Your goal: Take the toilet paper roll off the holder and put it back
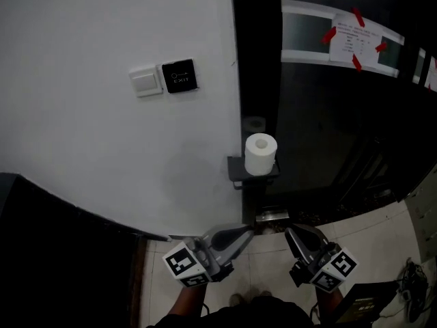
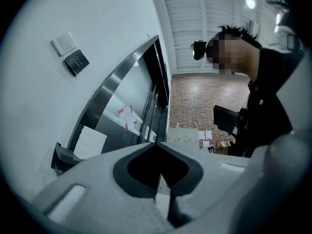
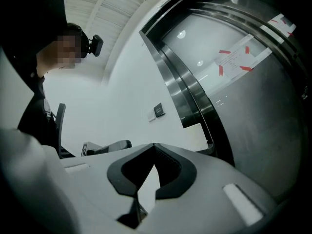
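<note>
A white toilet paper roll [image 1: 260,154] stands upright on a small dark holder shelf [image 1: 235,169], fixed to the black door frame. Both grippers hang low, below the holder and apart from it. My left gripper [image 1: 243,232] is shut with nothing in it, its tips pointing up toward the shelf. My right gripper [image 1: 290,233] is also shut and empty, just to the right. In the left gripper view the roll [image 2: 90,143] and holder [image 2: 60,156] lie left of the closed left gripper [image 2: 156,144]. The right gripper [image 3: 155,145] shows its jaws met, with the holder's edge [image 3: 214,147] to the right.
A white light switch [image 1: 145,82] and a black exit button panel [image 1: 179,76] sit on the white wall at upper left. A paper notice [image 1: 351,43] is taped with red tape to the dark glass door. A dark box [image 1: 372,306] rests on the tiled floor at lower right.
</note>
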Action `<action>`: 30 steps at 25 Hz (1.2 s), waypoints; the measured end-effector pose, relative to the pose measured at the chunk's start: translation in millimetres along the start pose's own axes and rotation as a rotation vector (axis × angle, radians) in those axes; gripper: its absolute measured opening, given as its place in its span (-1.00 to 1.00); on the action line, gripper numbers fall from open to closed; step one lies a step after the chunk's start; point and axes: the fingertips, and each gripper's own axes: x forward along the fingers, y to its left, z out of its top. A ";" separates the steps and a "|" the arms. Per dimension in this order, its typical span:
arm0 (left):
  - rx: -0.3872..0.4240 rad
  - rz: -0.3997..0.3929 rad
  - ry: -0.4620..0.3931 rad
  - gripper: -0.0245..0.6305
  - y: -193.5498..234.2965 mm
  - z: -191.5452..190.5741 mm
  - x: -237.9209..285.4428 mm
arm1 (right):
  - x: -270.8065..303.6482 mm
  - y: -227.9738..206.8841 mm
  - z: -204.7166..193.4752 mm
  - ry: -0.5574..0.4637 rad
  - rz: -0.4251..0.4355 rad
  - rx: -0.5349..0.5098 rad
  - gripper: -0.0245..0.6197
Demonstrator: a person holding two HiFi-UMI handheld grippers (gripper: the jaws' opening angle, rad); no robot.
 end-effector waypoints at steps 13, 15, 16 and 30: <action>0.023 0.041 0.036 -0.93 20.8 1.5 33.1 | 27.5 -56.8 9.9 -0.004 -0.021 -0.025 -0.85; 0.023 0.043 0.048 -0.93 24.4 -1.6 31.3 | 36.6 -61.8 4.6 0.012 -0.024 -0.036 -0.71; 0.027 0.041 0.044 -0.93 25.3 0.5 31.7 | 41.5 -64.7 2.1 0.022 -0.028 -0.047 -0.66; 0.032 0.100 -0.006 -0.93 43.2 11.9 6.5 | 151.5 -140.4 -2.4 0.188 -0.187 -0.239 0.21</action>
